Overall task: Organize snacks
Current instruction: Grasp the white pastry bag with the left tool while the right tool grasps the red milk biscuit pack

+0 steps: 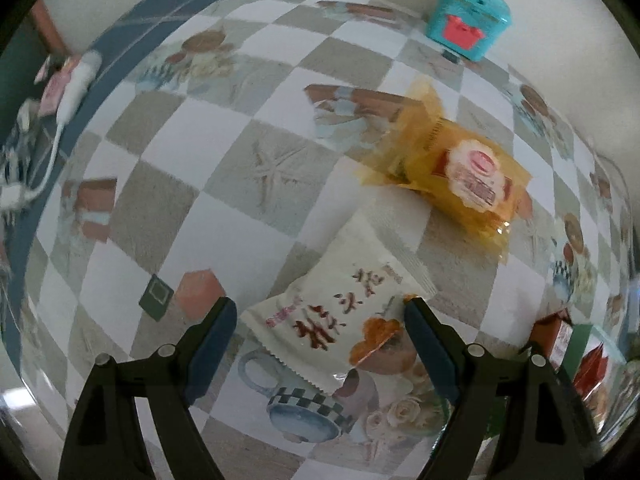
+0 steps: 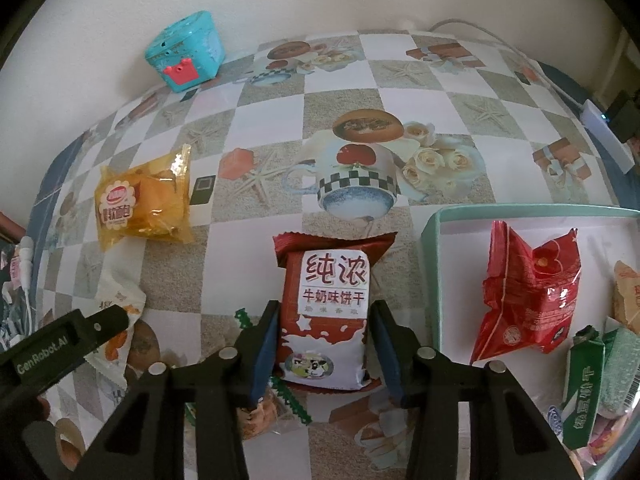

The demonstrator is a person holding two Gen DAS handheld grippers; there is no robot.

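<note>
Both grippers straddle snacks beside the tray [image 2: 434, 240]

Right gripper [image 2: 325, 342] spread around the milk biscuit pack [image 2: 326, 312], not clamped; left gripper [image 1: 320, 328] wide over the white packet [image 1: 340, 308] (farther from tray).

glossy plastic snack wrappers [image 2: 325, 312], smooth printed tablecloth [image 2: 460, 92]

Checkered tablecloth [image 2: 264, 92], teal box [image 2: 184, 56]

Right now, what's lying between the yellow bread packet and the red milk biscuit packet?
No snack: only bare patterned tablecloth separates the yellow bread packet from the red milk biscuit packet, as the right wrist view shows.
</note>
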